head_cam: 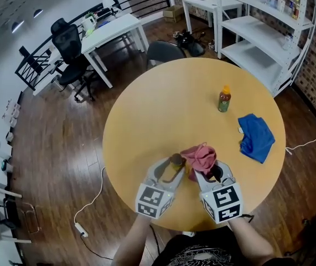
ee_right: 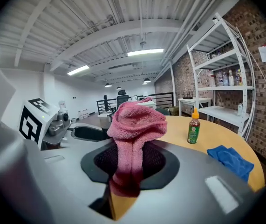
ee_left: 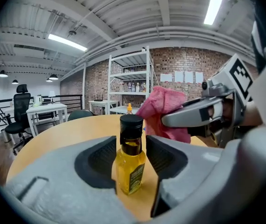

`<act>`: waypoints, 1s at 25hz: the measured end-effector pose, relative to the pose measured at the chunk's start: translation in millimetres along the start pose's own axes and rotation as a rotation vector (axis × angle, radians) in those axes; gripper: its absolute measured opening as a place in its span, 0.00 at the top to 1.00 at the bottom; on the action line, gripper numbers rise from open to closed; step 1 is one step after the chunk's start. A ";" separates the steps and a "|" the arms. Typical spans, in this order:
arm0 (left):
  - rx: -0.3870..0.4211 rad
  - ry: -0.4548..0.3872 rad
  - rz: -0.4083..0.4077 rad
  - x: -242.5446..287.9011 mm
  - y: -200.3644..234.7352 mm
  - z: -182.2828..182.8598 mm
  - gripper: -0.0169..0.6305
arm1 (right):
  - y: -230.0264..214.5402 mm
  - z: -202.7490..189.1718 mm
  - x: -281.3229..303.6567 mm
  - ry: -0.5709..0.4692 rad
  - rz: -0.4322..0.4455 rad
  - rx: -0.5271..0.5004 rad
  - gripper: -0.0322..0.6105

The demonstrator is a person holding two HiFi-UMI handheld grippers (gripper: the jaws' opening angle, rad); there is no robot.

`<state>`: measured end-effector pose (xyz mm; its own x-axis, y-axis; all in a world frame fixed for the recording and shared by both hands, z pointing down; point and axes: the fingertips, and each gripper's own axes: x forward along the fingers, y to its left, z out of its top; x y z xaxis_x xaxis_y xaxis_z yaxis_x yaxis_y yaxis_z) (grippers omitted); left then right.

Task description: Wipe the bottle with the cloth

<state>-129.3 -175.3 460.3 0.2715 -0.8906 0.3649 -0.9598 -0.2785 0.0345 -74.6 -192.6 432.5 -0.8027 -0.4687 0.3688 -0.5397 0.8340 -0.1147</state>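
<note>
A small bottle of yellow oil (ee_left: 130,164) with a black cap stands upright on the round wooden table (head_cam: 169,104). My left gripper (ee_left: 129,158) is open around it: a jaw stands on each side with a little gap to the glass. In the head view the bottle's cap (head_cam: 175,160) shows between the left gripper's (head_cam: 172,166) fingers, near the table's front edge. Right beside it my right gripper (head_cam: 205,169) is shut on a pink cloth (head_cam: 200,155). The cloth (ee_right: 135,118) bulges above the jaws and hangs down between them. From the left gripper view the pink cloth (ee_left: 163,108) sits just right of the bottle.
A sauce bottle (head_cam: 224,99) with an orange cap stands further back on the table's right half. A crumpled blue cloth (head_cam: 256,136) lies near the right edge. Behind the table are a chair (head_cam: 163,51), white desks and a white shelf (head_cam: 268,26).
</note>
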 end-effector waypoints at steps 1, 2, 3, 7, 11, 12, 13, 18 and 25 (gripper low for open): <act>0.018 0.005 -0.025 3.0 -1.3 1.3 0.68 | -0.6 0.5 4.9 0.007 0.017 -0.004 0.79; 0.038 0.010 -0.048 5.4 -2.5 2.0 0.68 | -0.5 0.1 9.9 0.016 0.037 -0.010 0.79; 0.055 0.013 -0.065 7.0 -3.0 2.4 0.68 | 0.2 -0.8 14.6 0.025 0.061 -0.015 0.79; 0.078 0.011 -0.076 8.8 2.9 5.1 0.68 | 6.8 -0.3 26.3 0.034 0.156 -0.012 0.79; 0.105 0.022 -0.098 16.7 4.2 4.0 0.68 | 7.9 2.8 34.9 0.020 0.196 0.006 0.79; 0.116 0.021 -0.112 19.1 3.8 4.2 0.68 | 7.6 3.0 37.0 0.019 0.197 0.010 0.79; 0.124 0.019 -0.128 20.9 3.7 4.6 0.70 | 7.3 3.3 39.1 0.017 0.194 0.014 0.79; 0.113 0.013 -0.192 14.5 7.1 3.3 0.74 | 16.2 4.6 45.4 0.024 0.167 0.035 0.79; 0.112 -0.010 -0.241 17.5 6.2 3.2 0.75 | 2.2 -5.4 48.5 0.001 0.037 0.129 0.79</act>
<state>-130.3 -193.8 463.9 0.4925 -0.7971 0.3494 -0.8536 -0.5207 0.0156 -113.4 -211.8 455.1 -0.8222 -0.4380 0.3634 -0.5380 0.8064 -0.2454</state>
